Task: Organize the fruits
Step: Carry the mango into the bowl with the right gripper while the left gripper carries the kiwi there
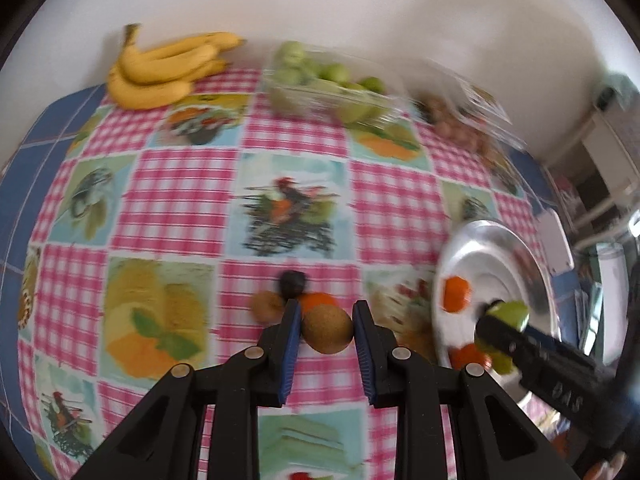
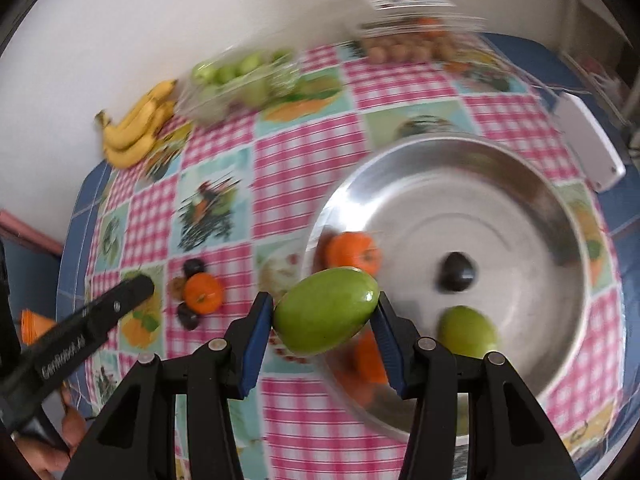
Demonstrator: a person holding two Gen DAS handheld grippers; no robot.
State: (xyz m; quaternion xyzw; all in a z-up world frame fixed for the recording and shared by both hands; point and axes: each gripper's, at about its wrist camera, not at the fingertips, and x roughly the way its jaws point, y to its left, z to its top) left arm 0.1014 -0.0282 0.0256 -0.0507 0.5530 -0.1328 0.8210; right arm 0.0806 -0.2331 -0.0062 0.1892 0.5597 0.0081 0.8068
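Observation:
My left gripper (image 1: pixel 326 314) is shut on a brown kiwi (image 1: pixel 327 330), held just above the checked tablecloth (image 1: pixel 176 200). Behind it on the cloth lie another kiwi (image 1: pixel 267 306), a dark plum (image 1: pixel 293 283) and an orange (image 1: pixel 318 302). My right gripper (image 2: pixel 324 306) is shut on a green oval fruit (image 2: pixel 326 316) at the near left rim of the silver tray (image 2: pixel 520 184). In the tray lie an orange (image 2: pixel 352 252), a dark plum (image 2: pixel 456 272) and a second green fruit (image 2: pixel 466 332). Another orange (image 2: pixel 370 356) is partly hidden behind the right finger.
Bananas (image 1: pixel 164 68) lie at the back left by the wall. A clear box of green fruits (image 1: pixel 328 88) and a clear box of brown fruits (image 1: pixel 460 120) stand along the back. A white flat object (image 2: pixel 592 152) lies right of the tray. The view is motion-blurred.

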